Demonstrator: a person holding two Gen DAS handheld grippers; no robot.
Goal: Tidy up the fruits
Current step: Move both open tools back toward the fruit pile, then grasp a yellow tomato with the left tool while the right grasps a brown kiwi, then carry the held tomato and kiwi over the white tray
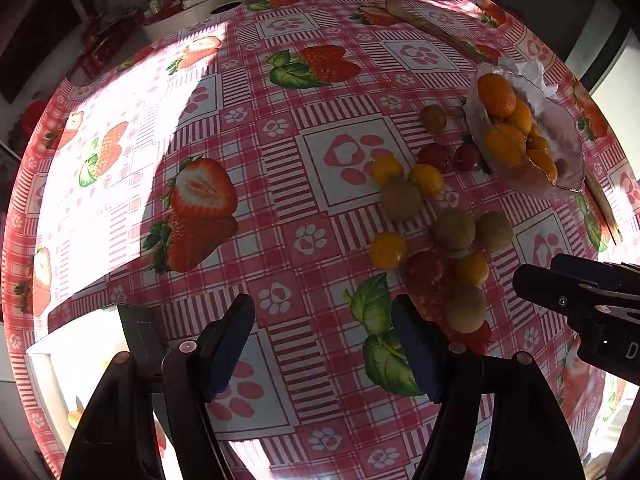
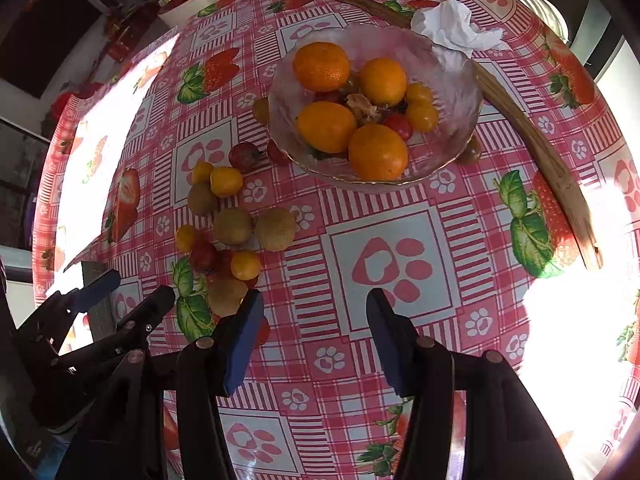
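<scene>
Fruit lies loose on the round counter (image 1: 224, 92) with its pink strawberry-print cloth. In the left wrist view, small yellow-orange kumquats (image 1: 387, 249), brown fuzzy round fruits (image 1: 401, 199) and dark red cherry tomatoes (image 1: 435, 157) scatter from about one to three o'clock of the left claw (image 1: 323, 342). That claw hovers with its blue-padded fingers spread wide and nothing between them. The clear glass bowl (image 1: 568, 148), already holding large orange mandarins (image 1: 496, 94), stands at two o'clock, beyond the scatter.

In the right wrist view, the right claw (image 2: 316, 338) also hangs spread and empty, with the bowl at twelve o'clock and the loose cluster at about ten. A crumpled white tissue (image 2: 452, 26) and a long wooden stick (image 2: 532, 140) lie just beyond the bowl.

Judging from this, the step in hand is picking up the next loose fruit. The nearest brown fruit (image 2: 227, 295) lies just beside the right claw's left finger, close against a kumquat (image 2: 245, 265), so it seems best to straddle that one fruit squarely, close gently because round skins roll and slip, then lift clear over the rim before letting go.
</scene>
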